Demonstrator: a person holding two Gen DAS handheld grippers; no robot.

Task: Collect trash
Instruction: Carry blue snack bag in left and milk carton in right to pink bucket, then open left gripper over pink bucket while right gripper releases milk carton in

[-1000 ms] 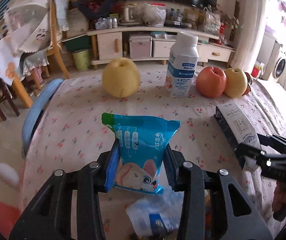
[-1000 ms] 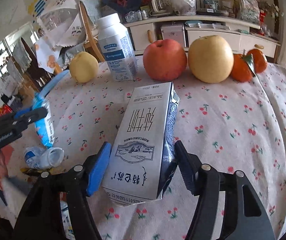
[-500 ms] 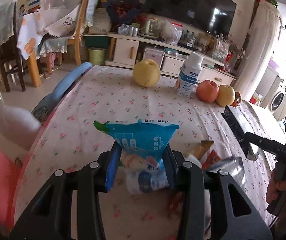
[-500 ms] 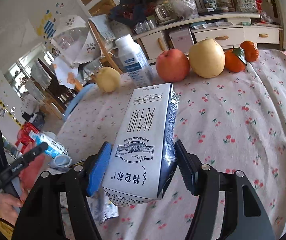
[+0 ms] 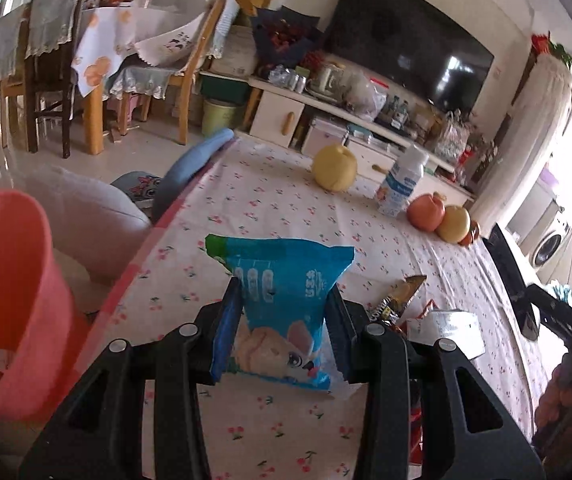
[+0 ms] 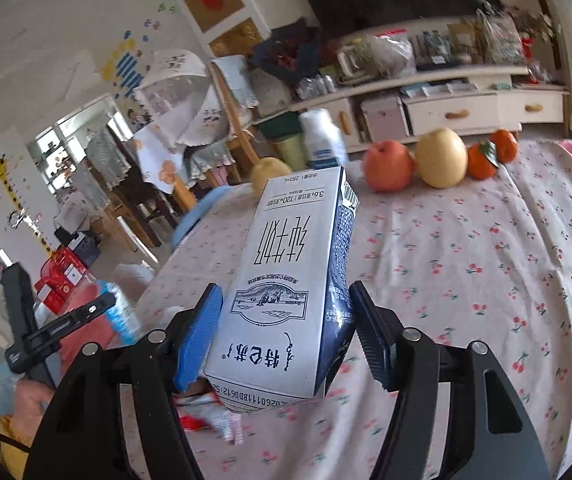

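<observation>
At the left stood the pink bin (image 5: pixel 1 292); the left hand-held gripper (image 5: pixel 283 332) clamped the blue snack wrapper (image 5: pixel 281 300) above the table (image 5: pixel 269 216), the right hand-held gripper (image 6: pixel 286 332) the milk carton (image 6: pixel 286 280); a loose pinch could drop either short of the bin

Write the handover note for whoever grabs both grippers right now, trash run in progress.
Left gripper: shut on the blue snack bag, held above the table's edge, next to the pink bin.
Right gripper: shut on the milk carton, lifted off the floral tablecloth.
Done: both pieces picked up.
Left: drop both in the bin, then collect the wrappers and the crumpled silver packet lying on the cloth. The fruit and the white bottle look like keepers.
</observation>
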